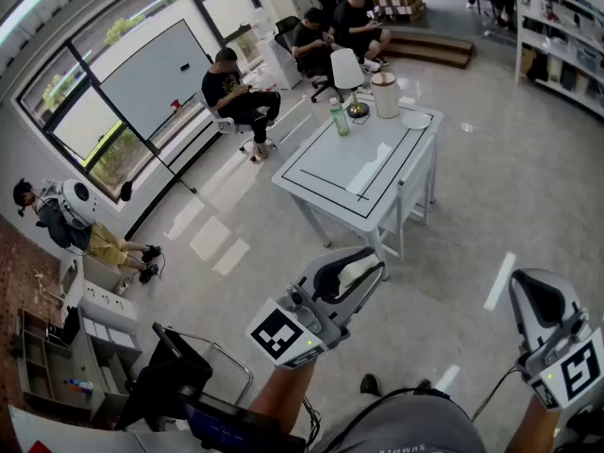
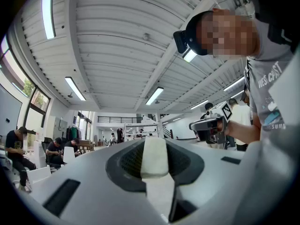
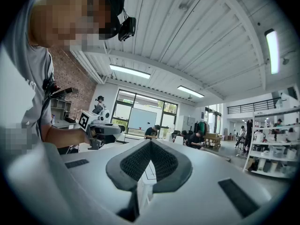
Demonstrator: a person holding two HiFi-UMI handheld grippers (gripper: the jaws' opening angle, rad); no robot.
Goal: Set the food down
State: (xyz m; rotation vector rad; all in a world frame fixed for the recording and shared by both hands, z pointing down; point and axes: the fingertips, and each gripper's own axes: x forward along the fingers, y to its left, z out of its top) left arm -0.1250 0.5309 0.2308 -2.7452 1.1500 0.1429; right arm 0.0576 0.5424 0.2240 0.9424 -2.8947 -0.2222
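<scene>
Though left hand-held gripper [image 1: 363, 270], right hand-held gripper [image 1: 534, 293] both closed, empty: one table [image 1: 326, 166], one bottle [image 1: 340, 119], one lamp [image 1: 346, 70].

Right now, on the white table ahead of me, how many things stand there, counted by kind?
Green plastic bottle: 1
White cylindrical container: 1
White round plate: 1
White-shaded lamp, apparently: 1
Total: 4

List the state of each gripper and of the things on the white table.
Left gripper: shut, nothing between its jaws.
Right gripper: shut, nothing between its jaws.
Green bottle: upright on the table.
White canister: upright beside it.
Plate: flat, near the table's edge.
</scene>
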